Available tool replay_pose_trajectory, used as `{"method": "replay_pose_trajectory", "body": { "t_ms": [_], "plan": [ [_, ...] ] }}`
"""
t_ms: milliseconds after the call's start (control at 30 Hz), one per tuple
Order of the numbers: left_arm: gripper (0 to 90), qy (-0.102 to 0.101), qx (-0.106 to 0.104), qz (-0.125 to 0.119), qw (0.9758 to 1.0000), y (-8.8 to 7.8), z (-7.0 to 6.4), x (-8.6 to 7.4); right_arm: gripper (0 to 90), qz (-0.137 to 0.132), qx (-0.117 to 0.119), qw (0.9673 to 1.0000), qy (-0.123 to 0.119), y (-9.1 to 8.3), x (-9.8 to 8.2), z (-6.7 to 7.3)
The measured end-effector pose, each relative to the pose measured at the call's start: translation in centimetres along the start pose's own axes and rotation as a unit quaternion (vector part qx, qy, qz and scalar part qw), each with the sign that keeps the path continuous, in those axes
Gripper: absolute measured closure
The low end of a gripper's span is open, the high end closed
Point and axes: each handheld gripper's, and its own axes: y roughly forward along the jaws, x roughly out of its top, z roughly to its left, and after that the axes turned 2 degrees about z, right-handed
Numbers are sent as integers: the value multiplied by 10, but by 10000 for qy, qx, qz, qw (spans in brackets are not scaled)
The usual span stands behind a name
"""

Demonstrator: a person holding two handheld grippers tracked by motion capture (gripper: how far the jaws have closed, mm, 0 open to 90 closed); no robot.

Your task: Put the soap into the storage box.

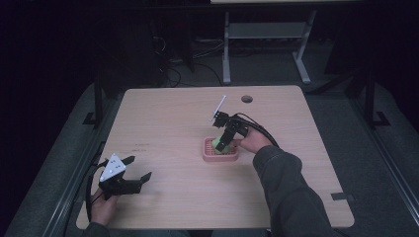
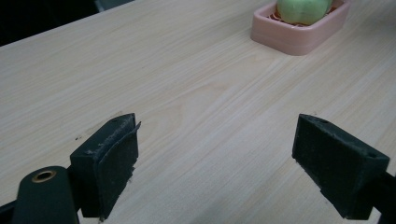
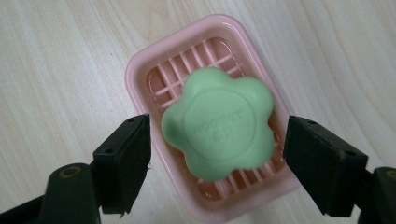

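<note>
while its jaws stand wide apart, the right gripper [image 3: 217, 154] hangs over a green flower-shaped soap [image 3: 218, 129] that lies between the two black pads without touching either, a clear gap showing on both sides. the soap rests tilted on the ribbed floor of a pink soap dish [image 3: 140, 70], directly below the gripper, and covers most of the grid; raised lettering on its face is too faint to read, and the dish's near rim is cut off at the bottom edge. well away, toward the table's [image 1: 168, 113] near left corner, the left gripper [image 2: 217, 158] also stands wide, holding nothing, low over bare wood, with the dish far ahead of it and half cut off there.
</note>
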Motion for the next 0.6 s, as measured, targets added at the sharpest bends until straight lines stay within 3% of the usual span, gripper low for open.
{"method": "replay_pose_trajectory", "body": {
  "t_ms": [133, 200, 600],
  "plan": [
    [141, 42, 23, 19, 10000, -1, 1, -1, 229, -89, 31, 9999, 61, -7, -6, -1],
    [141, -33, 28, -21, 10000, -1, 1, -1, 228, -177, 41, 9998, 109, -11, -11, -1],
    [141, -9, 28, 11, 10000, -1, 1, -3, 215, -228, -11, 9996, 144, -23, -28, -6]
  ]
}}
